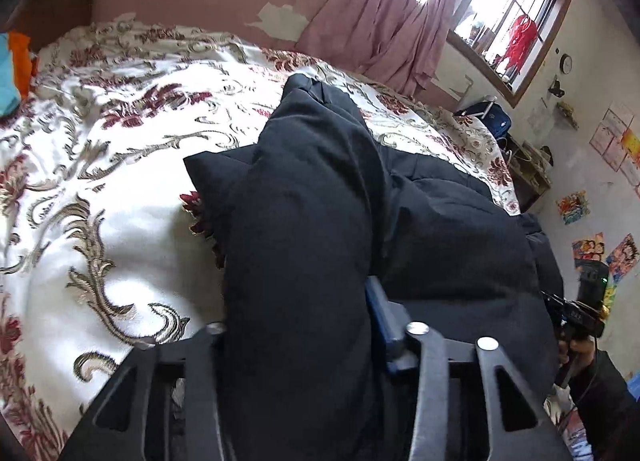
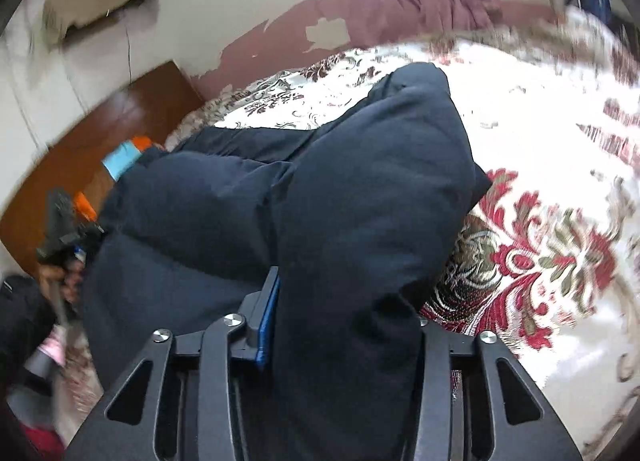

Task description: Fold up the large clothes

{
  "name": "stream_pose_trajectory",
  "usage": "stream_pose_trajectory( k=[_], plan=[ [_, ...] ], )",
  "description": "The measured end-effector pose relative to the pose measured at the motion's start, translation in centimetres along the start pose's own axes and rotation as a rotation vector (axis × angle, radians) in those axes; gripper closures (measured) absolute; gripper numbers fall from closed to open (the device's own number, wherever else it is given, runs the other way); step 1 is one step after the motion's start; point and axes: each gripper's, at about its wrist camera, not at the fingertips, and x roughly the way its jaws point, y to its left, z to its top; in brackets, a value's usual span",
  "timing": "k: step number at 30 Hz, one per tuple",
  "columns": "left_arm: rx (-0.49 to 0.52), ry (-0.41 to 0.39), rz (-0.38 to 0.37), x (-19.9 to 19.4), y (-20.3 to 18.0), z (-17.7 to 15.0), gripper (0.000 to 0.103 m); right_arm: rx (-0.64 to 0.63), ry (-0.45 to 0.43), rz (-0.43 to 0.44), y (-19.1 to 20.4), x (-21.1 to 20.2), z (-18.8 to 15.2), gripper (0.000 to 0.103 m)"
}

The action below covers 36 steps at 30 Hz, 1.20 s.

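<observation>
Fabric of a dark padded garment (image 1: 304, 201) is bunching up between the fingers of the left gripper (image 1: 298, 325), which is pinching a thick fold of it. Likewise the right gripper (image 2: 344, 313) is clamping another fold of that garment (image 2: 360, 181). Both folds are lifting off the floral bedspread (image 1: 100, 149), while the garment's remainder is lying on it.

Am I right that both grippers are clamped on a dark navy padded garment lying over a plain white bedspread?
Not quite: the bedspread is not plain but white with a red and gold floral pattern, as both wrist views show. Both the left gripper and right gripper do clamp the dark navy padded garment.
</observation>
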Motion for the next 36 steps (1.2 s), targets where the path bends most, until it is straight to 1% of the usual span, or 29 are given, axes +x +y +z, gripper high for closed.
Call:
stream_pose_trajectory(
  k=[2,4,6,9,11,12,15,18,24,26,30,33,36],
  plan=[
    [0.000,-0.004,0.042,-0.4,-0.8,0.2,0.071,-0.002,-0.007,-0.039,1.0,-0.4,0.4,0.074],
    [-0.009,-0.011,0.077,-1.0,-1.6,0.5,0.078,0.010,-0.011,-0.047,1.3,-0.8,1.2,0.078],
    [-0.031,-0.021,0.090,-1.8,-2.2,1.1,0.084,0.032,-0.015,-0.039,1.6,-1.4,2.0,0.081],
    [-0.061,-0.027,0.091,-3.0,-3.0,2.0,0.087,0.060,-0.032,-0.020,1.8,-2.8,3.2,0.085],
    [-0.040,-0.044,0.087,-4.2,-3.8,2.5,0.088,0.060,-0.050,-0.005,2.3,-3.8,3.7,0.087],
    [-0.009,-0.056,0.095,-5.0,-4.6,2.7,0.088,0.050,-0.062,0.001,2.8,-4.4,4.1,0.087],
    [0.027,-0.084,0.108,-7.0,-5.9,2.8,0.089,0.022,-0.078,0.009,4.2,-5.5,4.6,0.087],
    [0.032,-0.116,0.104,-9.6,-6.3,2.8,0.089,-0.009,-0.093,0.017,5.7,-6.9,4.8,0.087],
    [0.025,-0.141,0.113,-13.3,-5.8,1.8,0.089,-0.051,-0.107,0.028,8.0,-9.2,4.7,0.087],
    [0.016,-0.137,0.116,-13.6,-5.5,1.4,0.089,-0.062,-0.101,0.024,8.7,-9.7,4.3,0.087],
    [-0.014,-0.128,0.121,-13.3,-4.3,-0.6,0.089,-0.068,-0.083,0.014,9.5,-9.5,3.0,0.087],
    [-0.040,-0.119,0.121,-12.1,-2.8,-2.6,0.089,-0.055,-0.060,0.001,9.3,-8.6,1.5,0.087],
    [-0.075,-0.127,0.118,-11.5,-1.2,-3.6,0.087,-0.032,-0.049,-0.038,8.4,-7.5,0.2,0.084]
  ],
)
